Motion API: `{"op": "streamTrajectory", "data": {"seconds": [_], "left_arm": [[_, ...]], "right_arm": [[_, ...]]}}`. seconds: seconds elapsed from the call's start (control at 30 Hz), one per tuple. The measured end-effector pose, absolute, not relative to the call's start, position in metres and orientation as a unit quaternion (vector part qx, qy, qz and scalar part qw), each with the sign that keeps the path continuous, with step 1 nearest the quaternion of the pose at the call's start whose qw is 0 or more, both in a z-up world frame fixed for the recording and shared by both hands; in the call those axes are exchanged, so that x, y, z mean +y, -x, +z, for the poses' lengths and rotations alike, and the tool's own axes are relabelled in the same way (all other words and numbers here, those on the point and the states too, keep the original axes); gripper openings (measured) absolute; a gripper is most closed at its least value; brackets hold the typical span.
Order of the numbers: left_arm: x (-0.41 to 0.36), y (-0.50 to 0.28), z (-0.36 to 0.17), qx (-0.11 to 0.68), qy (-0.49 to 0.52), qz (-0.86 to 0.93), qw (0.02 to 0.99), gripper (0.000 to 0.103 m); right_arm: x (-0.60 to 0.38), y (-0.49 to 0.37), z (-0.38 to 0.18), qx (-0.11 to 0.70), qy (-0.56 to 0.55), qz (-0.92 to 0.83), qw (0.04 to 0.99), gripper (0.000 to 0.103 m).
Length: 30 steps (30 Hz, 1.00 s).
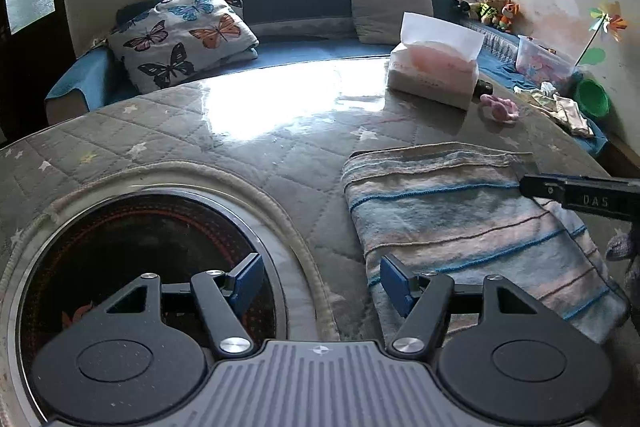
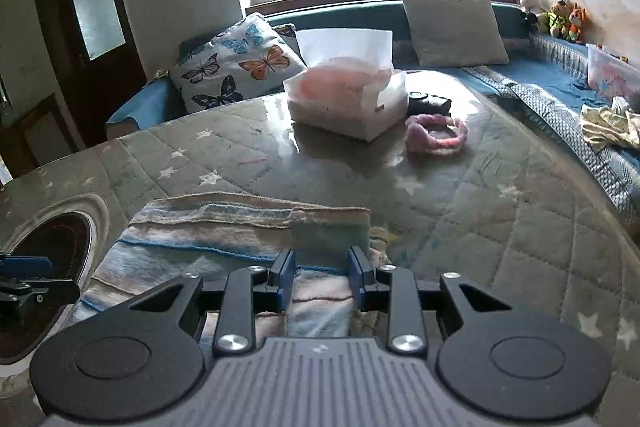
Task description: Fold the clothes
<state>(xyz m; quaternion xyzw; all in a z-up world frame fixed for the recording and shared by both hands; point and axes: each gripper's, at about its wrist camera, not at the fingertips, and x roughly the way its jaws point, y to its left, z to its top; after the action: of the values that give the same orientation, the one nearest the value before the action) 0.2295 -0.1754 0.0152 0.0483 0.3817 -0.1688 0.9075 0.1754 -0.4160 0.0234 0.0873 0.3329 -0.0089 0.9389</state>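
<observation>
A folded striped garment [image 1: 468, 227], blue, pink and cream, lies flat on the quilted table cover. My left gripper [image 1: 320, 281] is open and empty, hovering just left of the garment's near left corner, over the table. My right gripper [image 2: 320, 277] hovers over the garment's near right part [image 2: 224, 239], its jaws apart with cloth showing between the blue pads; it grips nothing that I can see. The right gripper also shows in the left wrist view [image 1: 580, 193] at the garment's right edge.
A round glass-topped burner [image 1: 132, 267] is set into the table at the near left. A tissue pack [image 1: 434, 67], a pink hair band [image 2: 436, 135] and a dark object sit at the far side. A blue sofa with pillows [image 1: 180, 35] surrounds the table.
</observation>
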Motion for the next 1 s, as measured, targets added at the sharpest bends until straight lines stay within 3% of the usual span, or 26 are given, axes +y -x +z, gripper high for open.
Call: {"op": "streamTrajectory", "data": {"seconds": [0.13,0.23,0.33,0.4,0.53,0.63,0.77,0.87,1.0], "left_arm": [[-0.175,-0.226,0.015,0.381,-0.050,-0.175,0.906,0.071],[-0.175,-0.219,0.017,0.378,-0.052,-0.179,0.907,0.081],[-0.175,-0.210,0.019,0.374,-0.058,-0.182,0.908,0.088],[-0.176,-0.204,0.021,0.371,-0.060,-0.184,0.908,0.092],[-0.176,-0.191,0.022,0.368,-0.062,-0.187,0.909,0.102],[-0.174,-0.182,0.022,0.368,-0.060,-0.188,0.908,0.103],[-0.170,-0.170,0.021,0.368,-0.053,-0.186,0.910,0.103],[-0.167,-0.160,0.020,0.361,-0.050,-0.184,0.913,0.103],[-0.165,-0.147,0.020,0.359,-0.044,-0.189,0.913,0.103]], "right_arm": [[-0.417,-0.177,0.023,0.333,-0.090,-0.012,0.938,0.029],[-0.416,-0.177,0.023,0.335,-0.087,-0.012,0.938,0.030],[-0.412,-0.171,0.030,0.335,-0.082,-0.011,0.938,0.036],[-0.410,-0.166,0.033,0.335,-0.079,-0.009,0.939,0.047],[-0.405,-0.150,0.039,0.336,-0.073,-0.006,0.939,0.051],[-0.401,-0.136,0.040,0.336,-0.071,-0.006,0.939,0.063],[-0.396,-0.114,0.040,0.336,-0.065,-0.009,0.940,0.067],[-0.393,-0.099,0.039,0.336,-0.064,-0.013,0.940,0.082],[-0.385,-0.079,0.038,0.333,-0.050,-0.018,0.941,0.087]]}}
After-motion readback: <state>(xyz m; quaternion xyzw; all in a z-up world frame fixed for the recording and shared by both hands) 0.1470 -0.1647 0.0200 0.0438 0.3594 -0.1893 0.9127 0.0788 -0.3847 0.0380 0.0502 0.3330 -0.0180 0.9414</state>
